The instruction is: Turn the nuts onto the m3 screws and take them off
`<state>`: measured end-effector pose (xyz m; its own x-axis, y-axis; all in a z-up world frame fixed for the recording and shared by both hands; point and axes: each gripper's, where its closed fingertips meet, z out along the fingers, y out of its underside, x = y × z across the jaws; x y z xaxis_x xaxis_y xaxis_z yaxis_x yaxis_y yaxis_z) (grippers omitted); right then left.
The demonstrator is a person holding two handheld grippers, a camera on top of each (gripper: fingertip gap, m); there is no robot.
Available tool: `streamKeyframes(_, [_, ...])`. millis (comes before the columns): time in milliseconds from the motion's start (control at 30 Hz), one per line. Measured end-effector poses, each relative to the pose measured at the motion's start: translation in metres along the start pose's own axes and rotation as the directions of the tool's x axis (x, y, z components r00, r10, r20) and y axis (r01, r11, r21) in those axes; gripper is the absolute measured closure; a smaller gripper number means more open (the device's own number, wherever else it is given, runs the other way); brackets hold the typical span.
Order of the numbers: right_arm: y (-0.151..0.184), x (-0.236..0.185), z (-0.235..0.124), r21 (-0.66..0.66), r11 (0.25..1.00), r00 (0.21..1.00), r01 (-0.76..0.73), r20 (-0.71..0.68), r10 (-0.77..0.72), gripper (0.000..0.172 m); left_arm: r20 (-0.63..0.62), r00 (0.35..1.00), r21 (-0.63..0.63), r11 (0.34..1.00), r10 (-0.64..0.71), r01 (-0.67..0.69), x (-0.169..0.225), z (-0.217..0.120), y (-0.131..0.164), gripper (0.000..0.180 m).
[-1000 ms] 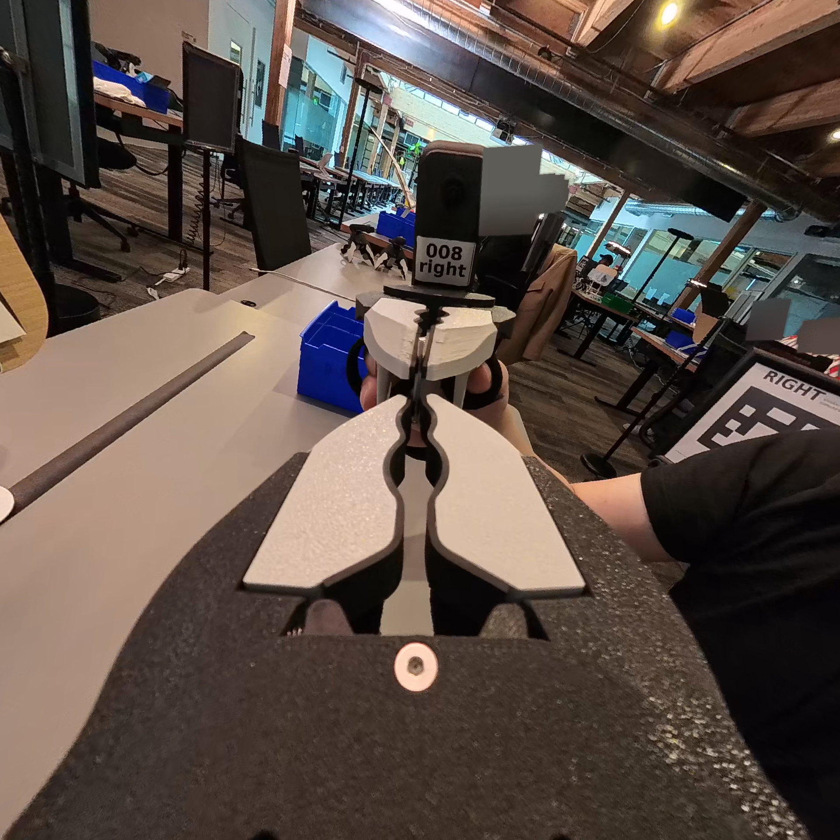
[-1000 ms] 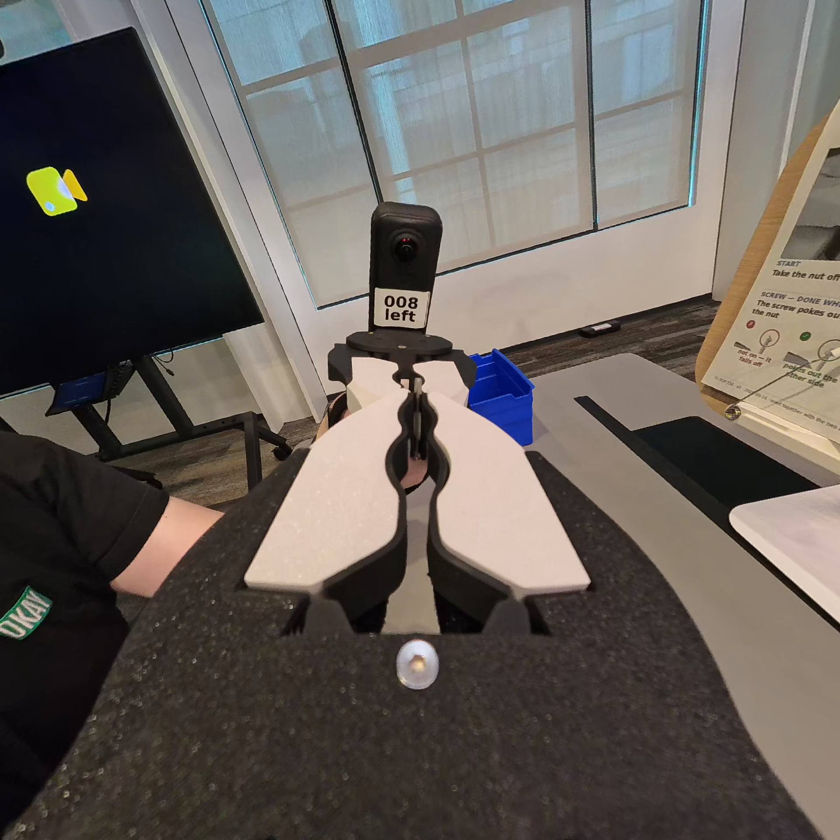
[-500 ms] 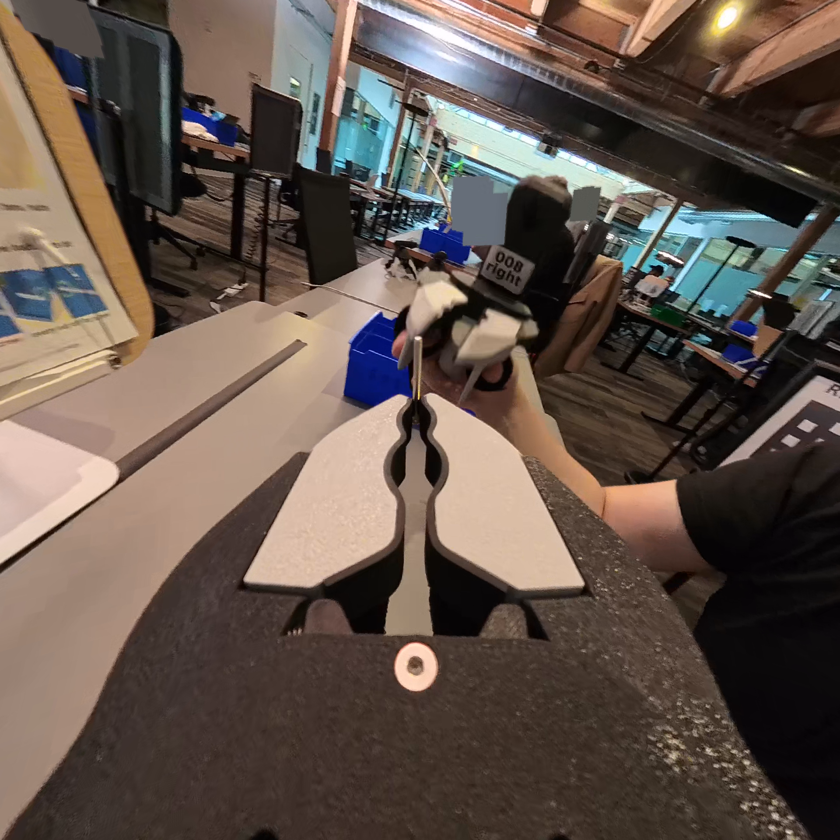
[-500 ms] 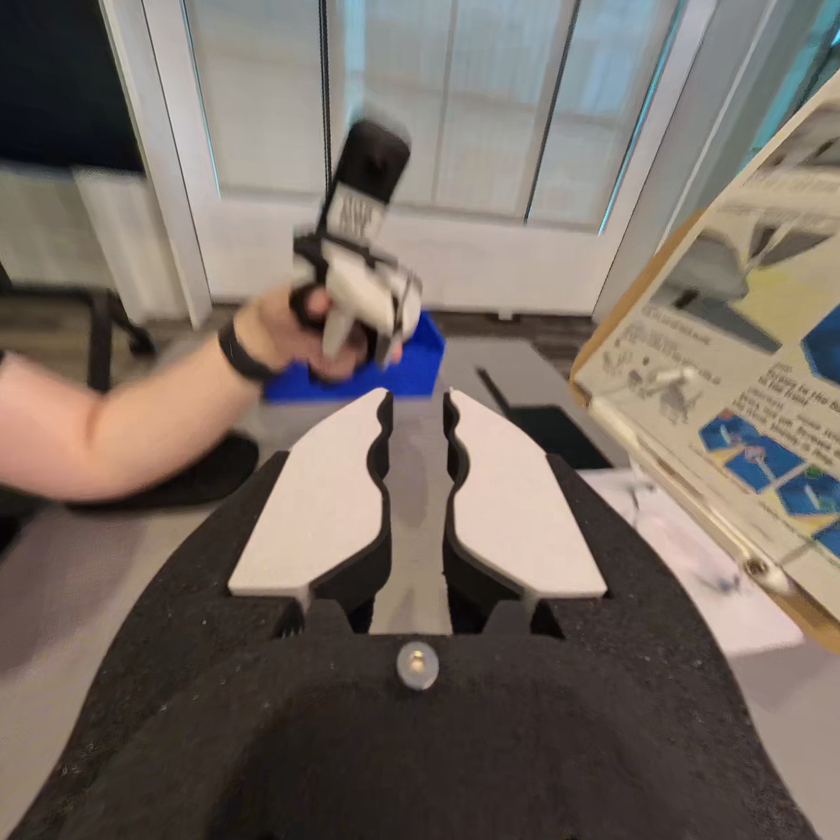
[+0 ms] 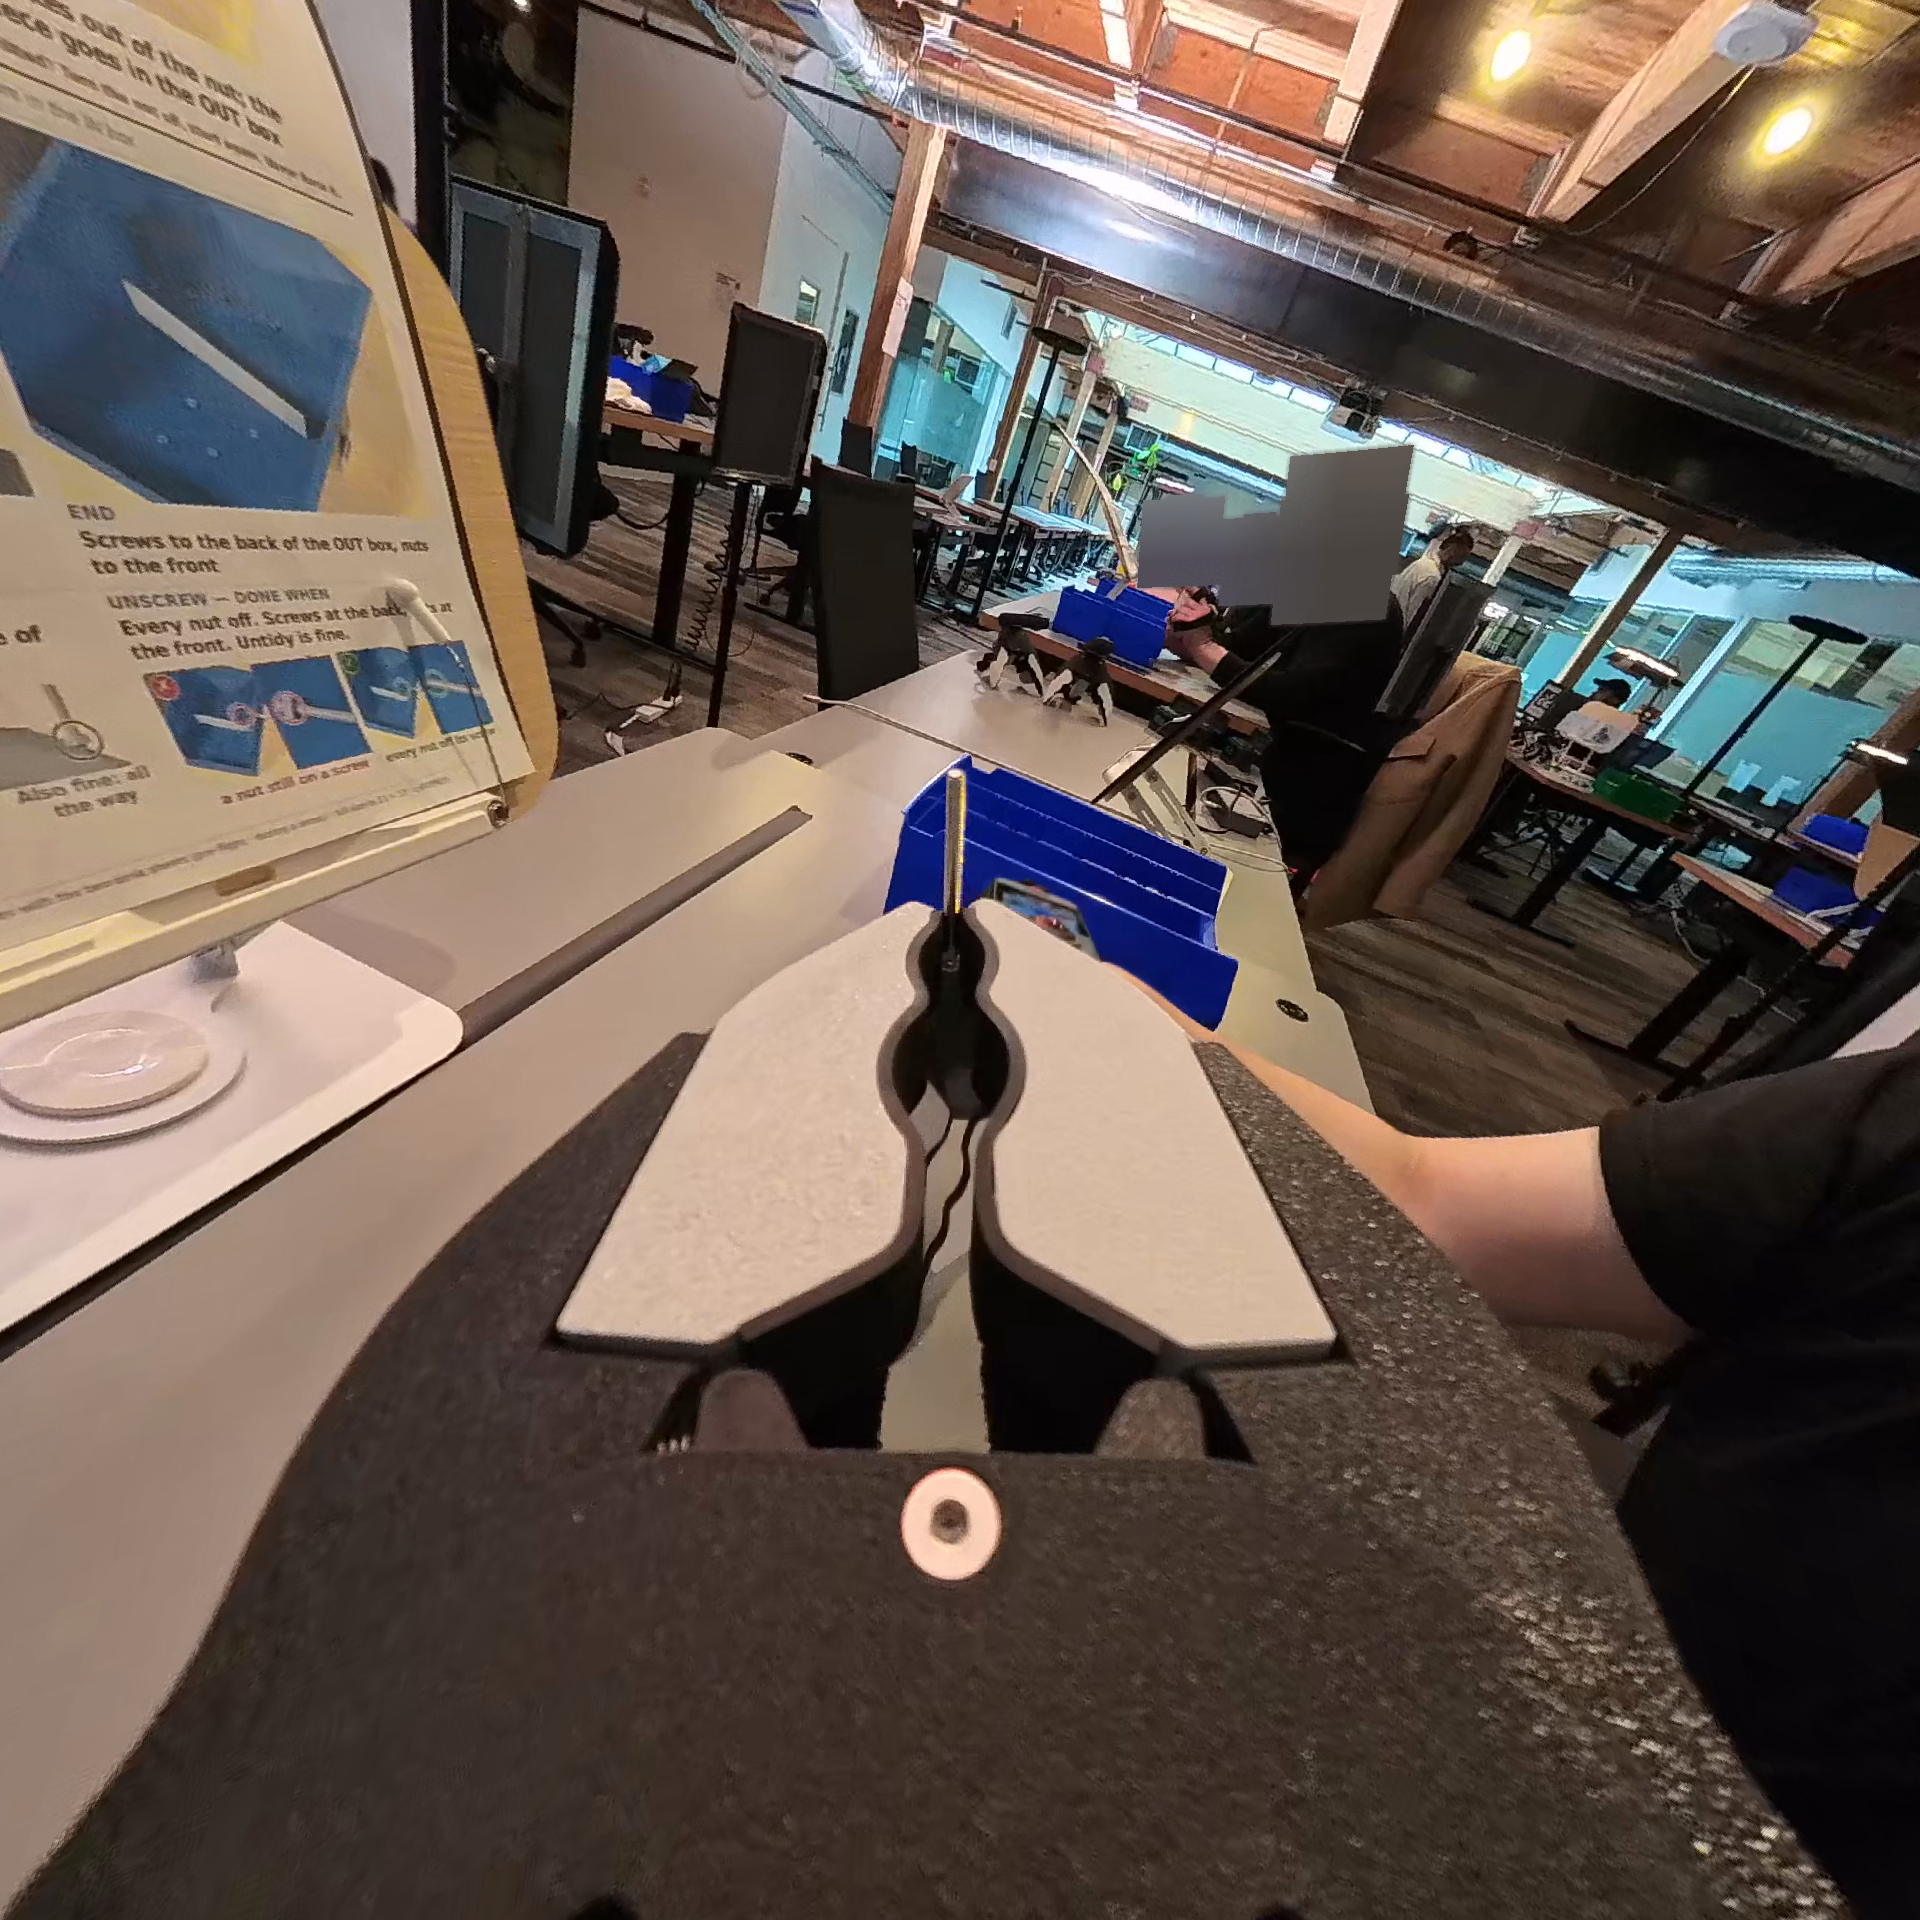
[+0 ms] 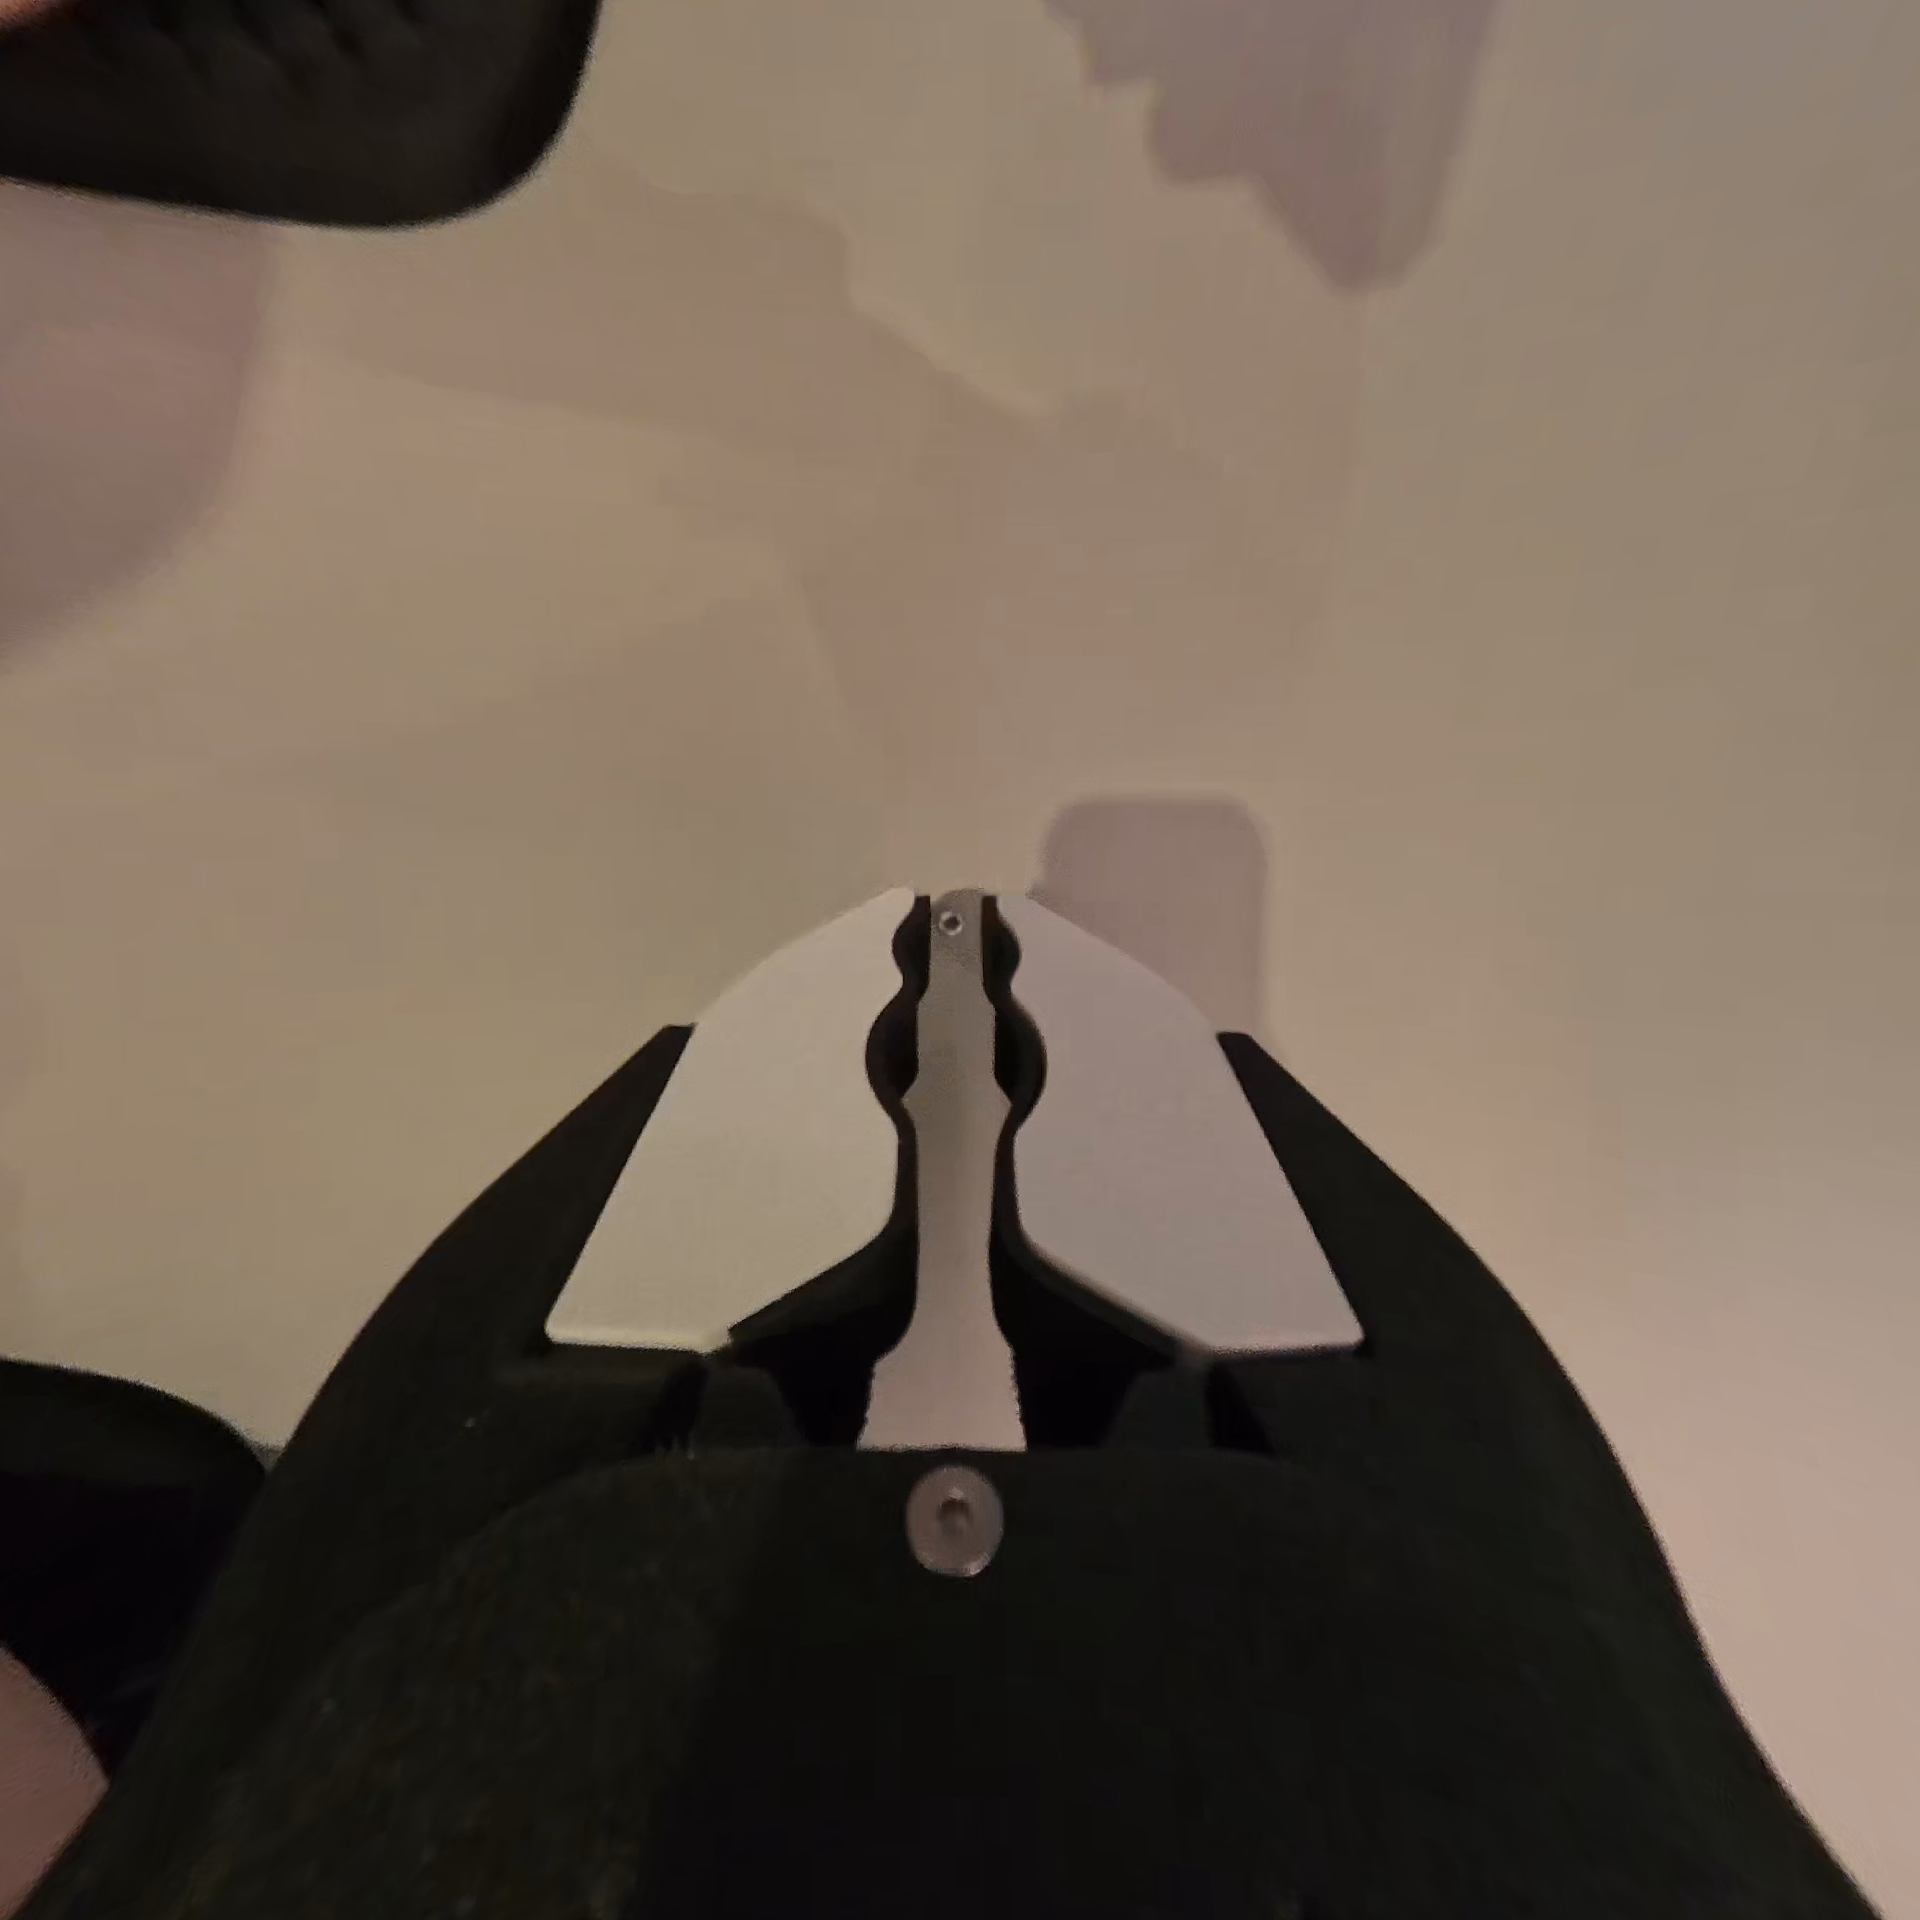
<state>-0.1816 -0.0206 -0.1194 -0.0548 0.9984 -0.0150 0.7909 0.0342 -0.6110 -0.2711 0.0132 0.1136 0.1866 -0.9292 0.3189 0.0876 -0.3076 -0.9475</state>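
Observation:
My left gripper (image 5: 951, 920) is shut on a thin metal screw (image 5: 954, 842). The screw's shaft sticks straight out past the fingertips, in front of a blue bin (image 5: 1101, 883). My right gripper (image 6: 956, 920) points down close over the pale table (image 6: 1039, 520). Its jaws stand a little apart. A tiny ring-shaped metal piece (image 6: 948, 923), like a nut, sits between the fingertips, nearer the left pad and clear of the right one. That view is blurred. The right gripper itself does not show in the left wrist view, only the person's forearm (image 5: 1455, 1195).
A printed instruction board (image 5: 208, 468) on a white stand base (image 5: 260, 1081) stands at the table's left. A dark slot (image 5: 644, 914) runs across the grey table toward the bin. A black shape (image 6: 260, 104) hangs at the upper left of the right wrist view. The tips of one gripper are about 25 centimeters away from the tips of the other. My right gripper's tips are some 25 centimeters from the black shape (image 6: 260, 104).
A second ago both grippers met tip to tip, shut. The right one opened, drew away and swung down to the table, jaws now narrower. The left kept the screw and turned left.

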Motion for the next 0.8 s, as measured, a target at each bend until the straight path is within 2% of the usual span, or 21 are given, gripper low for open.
streamKeyframes(200, [0.012,-0.001,0.016,-0.074,0.997,0.999,0.033,-0.017,-0.034,0.158,-0.009,1.000,0.007,1.000,-0.010,0.010,0.000,-0.006,-0.002,0.178])
streamKeyframes(533, [0.021,-0.001,0.026,-0.139,0.989,0.999,0.041,-0.018,-0.043,0.160,-0.024,1.000,0.006,1.000,-0.008,0.008,0.002,-0.008,-0.002,0.178])
streamKeyframes(800, [0.020,0.000,0.027,-0.131,0.991,1.000,0.021,-0.019,-0.023,0.163,-0.037,0.999,-0.006,1.000,-0.010,0.010,0.004,-0.004,0.000,0.178])
